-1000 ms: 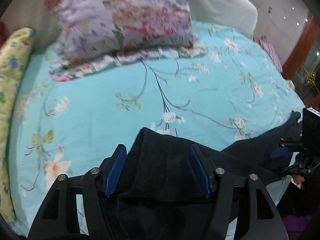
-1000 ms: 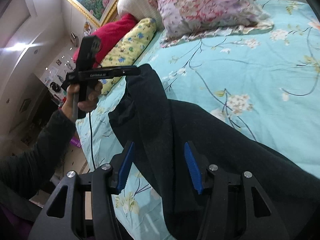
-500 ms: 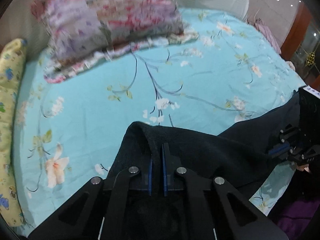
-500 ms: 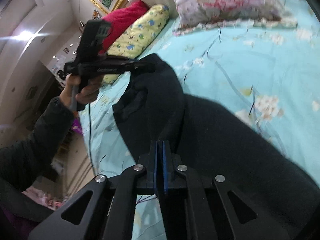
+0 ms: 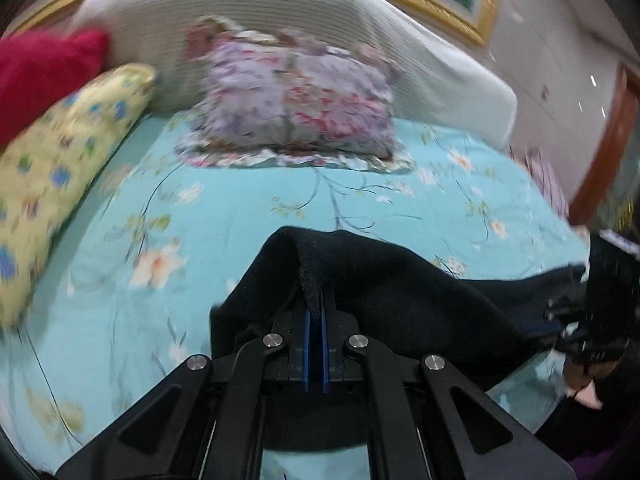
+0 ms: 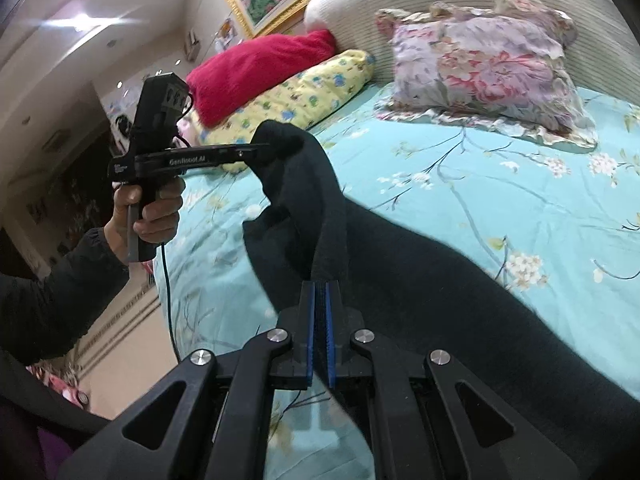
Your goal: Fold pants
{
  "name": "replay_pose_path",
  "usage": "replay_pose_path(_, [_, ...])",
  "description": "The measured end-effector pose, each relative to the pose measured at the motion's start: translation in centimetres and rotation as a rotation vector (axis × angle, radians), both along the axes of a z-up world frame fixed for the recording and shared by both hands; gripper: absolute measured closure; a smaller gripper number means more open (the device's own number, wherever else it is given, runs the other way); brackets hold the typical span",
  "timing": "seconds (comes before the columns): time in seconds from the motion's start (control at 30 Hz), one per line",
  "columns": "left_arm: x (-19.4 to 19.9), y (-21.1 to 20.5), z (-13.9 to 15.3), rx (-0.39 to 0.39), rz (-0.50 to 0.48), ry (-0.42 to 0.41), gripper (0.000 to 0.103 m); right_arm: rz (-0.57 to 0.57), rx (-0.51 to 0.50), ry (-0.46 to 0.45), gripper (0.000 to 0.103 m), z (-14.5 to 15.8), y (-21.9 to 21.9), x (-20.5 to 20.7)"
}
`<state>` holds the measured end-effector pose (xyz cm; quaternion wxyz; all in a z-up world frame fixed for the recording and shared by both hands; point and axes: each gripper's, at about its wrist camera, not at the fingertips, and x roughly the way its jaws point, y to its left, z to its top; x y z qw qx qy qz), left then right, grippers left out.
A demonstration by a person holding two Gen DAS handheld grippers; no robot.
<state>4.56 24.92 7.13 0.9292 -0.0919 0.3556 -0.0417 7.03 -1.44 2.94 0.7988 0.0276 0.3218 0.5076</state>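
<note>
Two grips locked. Left wrist view: left gripper (image 5: pixel 315 322) pinches the black pants (image 5: pixel 400 292) above the floral bedsheet (image 5: pixel 240 208). Right wrist view: right gripper (image 6: pixel 320 312) clamps the same edge. Lift-and-carry under way, I reckon; next, lay both corners over evenly.

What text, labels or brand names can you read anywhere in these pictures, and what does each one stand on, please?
"Genrobot.AI": white lettering along the side of the left gripper, slightly blurred.
A smaller white mark at the rear of that bar is too small to read.
No other text is readable in either view.
</note>
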Motion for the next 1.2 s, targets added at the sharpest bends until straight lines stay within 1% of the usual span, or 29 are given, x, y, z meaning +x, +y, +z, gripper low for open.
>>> replay_pose_path(0.13, [-1.9,1.3,-2.1,-0.085,0.047,-0.009,0.101,0.036,-0.042,-0.005,0.097,-1.1,1.2,-1.2])
replay_pose_path(0.27, [-2.6,1.3,-4.1,-0.08,0.095,0.02,0.1,0.053,-0.105,-0.009,0.097,-2.5,2.5,-1.9])
replay_pose_path(0.33, [-3.0,1.7,-5.0,-0.107,0.126,0.022,0.099,0.06,-0.117,0.007,0.097,-3.1,2.9,-1.9])
replay_pose_path(0.43, [-3.7,2.4,-5.9,-0.152,0.164,0.016,0.096,0.059,-0.107,0.025,0.095,-3.5,2.8,-1.9])
replay_pose_path(0.6, [-5.6,2.7,-6.1,-0.164,0.247,0.016,0.08,0.057,-0.083,0.065,0.094,-3.6,2.6,-1.9])
replay_pose_path(0.67, [-6.4,3.0,-6.0,-0.166,0.278,0.02,0.08,0.057,-0.078,0.073,0.094,-3.4,2.6,-2.0])
replay_pose_path(0.7, [-6.9,3.1,-5.9,-0.177,0.29,0.025,0.078,0.058,-0.074,0.079,0.093,-3.4,2.7,-1.9])
replay_pose_path(0.73, [-7.4,3.4,-5.9,-0.196,0.297,0.027,0.074,0.064,-0.064,0.087,0.093,-3.3,2.7,-2.0])
replay_pose_path(0.77, [-7.9,3.5,-5.8,-0.217,0.305,0.025,0.065,0.065,-0.058,0.091,0.093,-3.2,2.6,-2.1])
replay_pose_path(0.8, [-8.4,3.5,-5.6,-0.229,0.314,0.021,0.06,0.063,-0.052,0.094,0.089,-3.0,2.7,-2.1])
replay_pose_path(0.83, [-9.0,3.5,-5.4,-0.238,0.329,0.015,0.058,0.062,-0.048,0.097,0.087,-2.9,2.7,-2.1])
replay_pose_path(0.87, [-9.4,3.4,-5.2,-0.248,0.334,0.008,0.057,0.062,-0.04,0.099,0.078,-2.8,2.7,-2.2])
replay_pose_path(0.9, [-9.7,3.2,-4.9,-0.264,0.337,0.001,0.057,0.06,-0.029,0.095,0.068,-2.5,2.7,-2.3])
replay_pose_path(0.93, [-10.1,3.1,-4.7,-0.277,0.34,-0.004,0.057,0.055,-0.022,0.088,0.064,-2.4,2.6,-2.4])
replay_pose_path(0.97, [-10.3,2.9,-4.5,-0.288,0.343,-0.007,0.055,0.053,-0.012,0.079,0.062,-2.1,2.6,-2.5])
replay_pose_path(1.0, [-10.5,2.7,-4.4,-0.302,0.348,-0.007,0.051,0.054,-0.006,0.076,0.062,-1.9,2.7,-2.5])
replay_pose_path(1.03, [-10.6,2.6,-4.3,-0.311,0.348,-0.006,0.049,0.052,-0.003,0.074,0.062,-1.7,2.7,-2.5])
replay_pose_path(1.2, [-10.7,1.7,-4.4,-0.359,0.343,0.0,0.048,0.033,-0.006,0.055,0.062,-0.8,2.5,-2.0])
